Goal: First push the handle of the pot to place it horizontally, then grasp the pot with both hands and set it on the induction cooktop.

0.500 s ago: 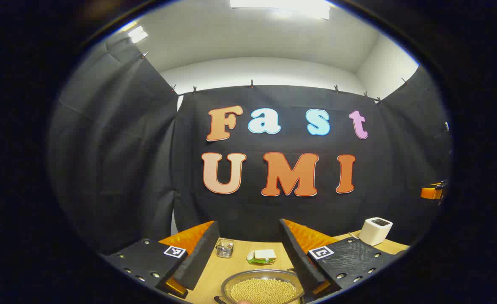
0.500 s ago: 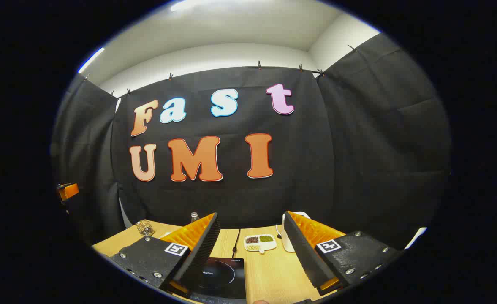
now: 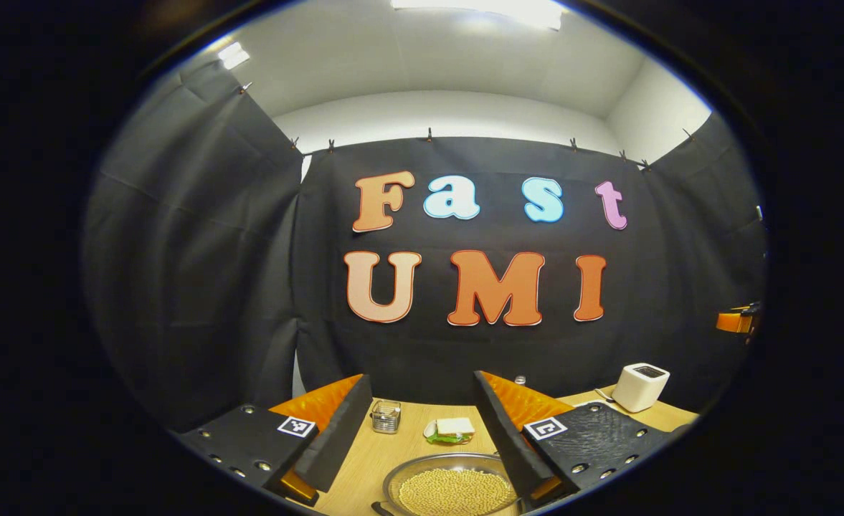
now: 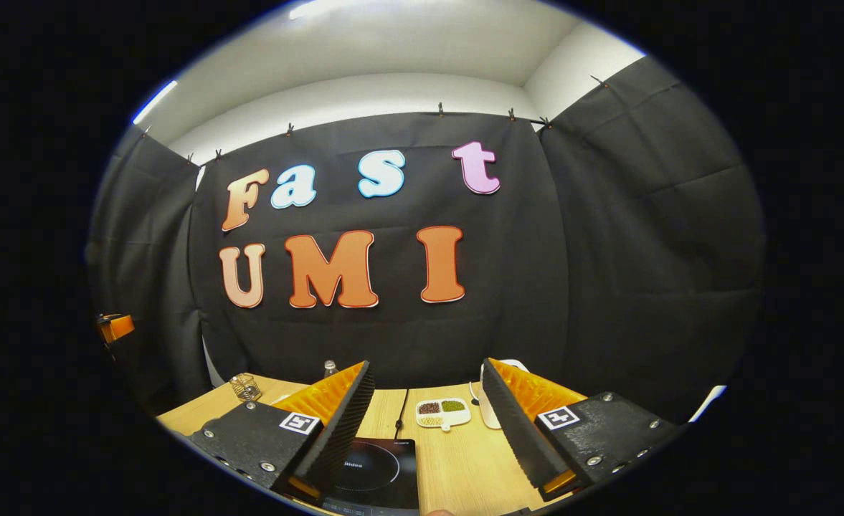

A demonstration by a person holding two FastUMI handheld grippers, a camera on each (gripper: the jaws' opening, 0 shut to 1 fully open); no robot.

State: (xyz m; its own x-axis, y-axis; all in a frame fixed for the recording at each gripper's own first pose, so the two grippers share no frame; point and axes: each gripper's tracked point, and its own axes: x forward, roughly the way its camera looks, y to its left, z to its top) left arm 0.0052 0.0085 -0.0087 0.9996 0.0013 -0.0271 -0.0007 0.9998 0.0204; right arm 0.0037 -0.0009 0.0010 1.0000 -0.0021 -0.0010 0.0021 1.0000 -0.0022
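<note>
The left gripper [image 3: 422,423] is hanging above the table [image 3: 364,466] with jaws spread wide, gripping nothing. The pot [image 3: 450,487], full of yellow beans, is sitting at 6 o'clock between its fingers. The right gripper [image 4: 429,412] is likewise gaping and empty, with the cooktop [image 4: 378,469] lying at its 6 to 7 o'clock.

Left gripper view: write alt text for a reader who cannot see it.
The left tool stands open over a wooden table, its two fingers apart above a metal pot filled with pale beans. Beyond the pot sit a small glass jar and a sandwich, with a white toaster off to the right.
</note>
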